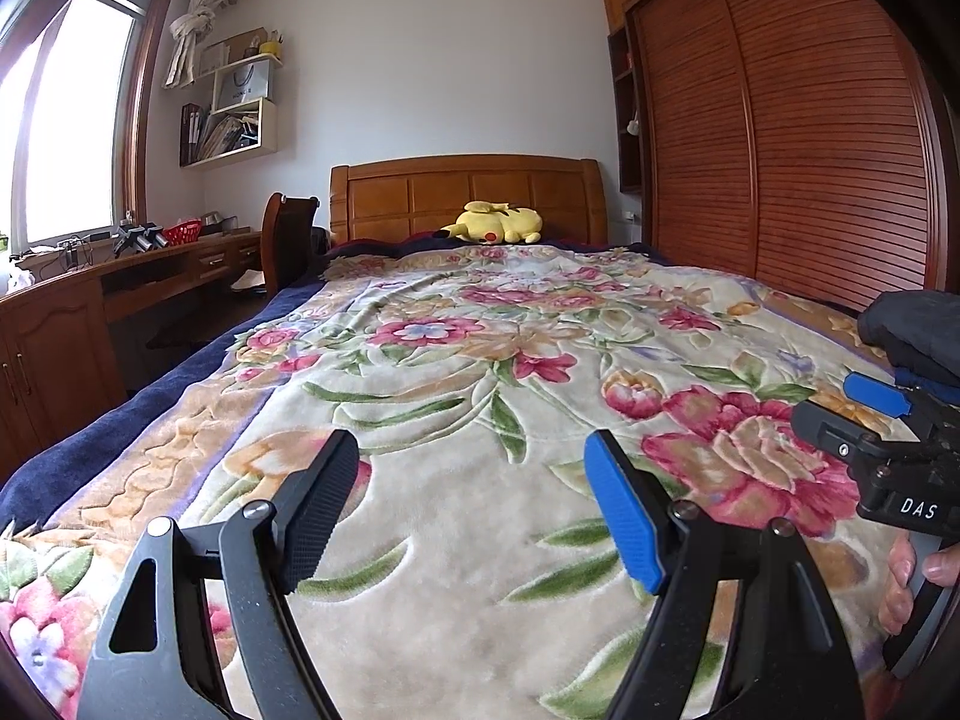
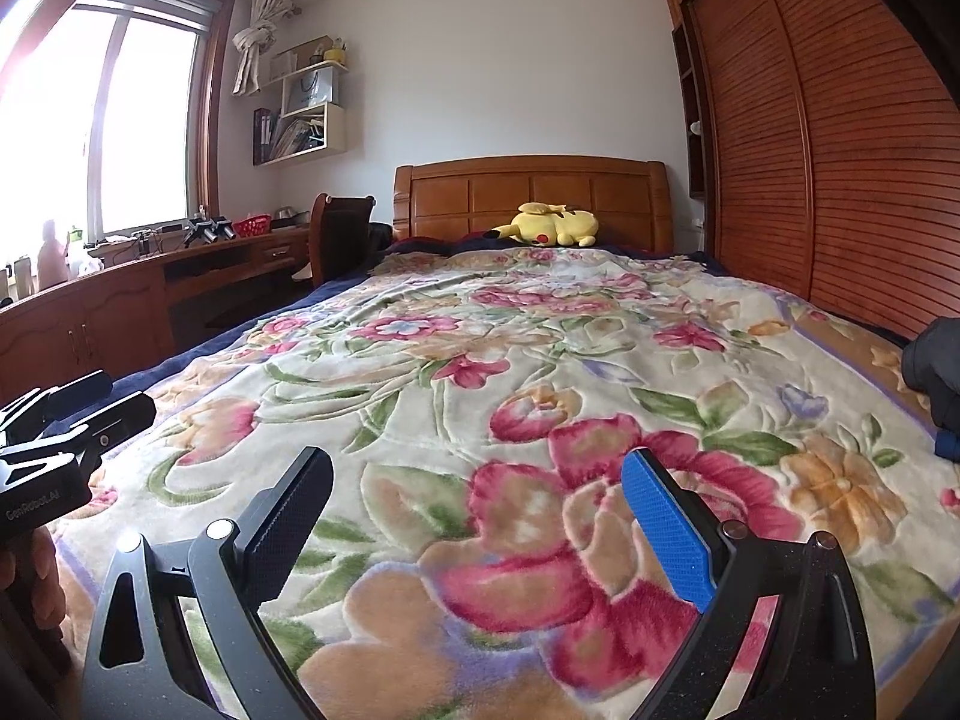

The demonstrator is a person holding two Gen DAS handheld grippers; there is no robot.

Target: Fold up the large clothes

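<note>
Left gripper (image 1: 471, 510): held low over the near end of the bed, its 2 fingers spread wide apart, nothing between them.
Right gripper (image 2: 477, 531): held level beside it, to its right, fingers likewise spread, nothing held.
Clothes (image 1: 915, 336): a dark, bulky bundle is seen at the right edge of the floral blanket (image 1: 456, 360), with something blue (image 2: 948, 443) under its near side; it lies well right of both grippers.
State of the clothes: it cannot be told whether the bundle is a neat folded stack or a loose heap, since only its edge is in view.
Blanket middle: no garment is spread on the part in view, near or far.
Stage: the scene would fit clothes waiting to be laid out as well as clothes already folded and set aside.
Care advised: if cloth is taken, it should be pinched at a seam or corner, both grippers level, so that thick fabric is lifted evenly and the plush blanket is not caught with it.
Far end: a yellow plush toy (image 1: 498, 222) lies by the headboard (image 1: 468, 192), clear of the working area.
</note>
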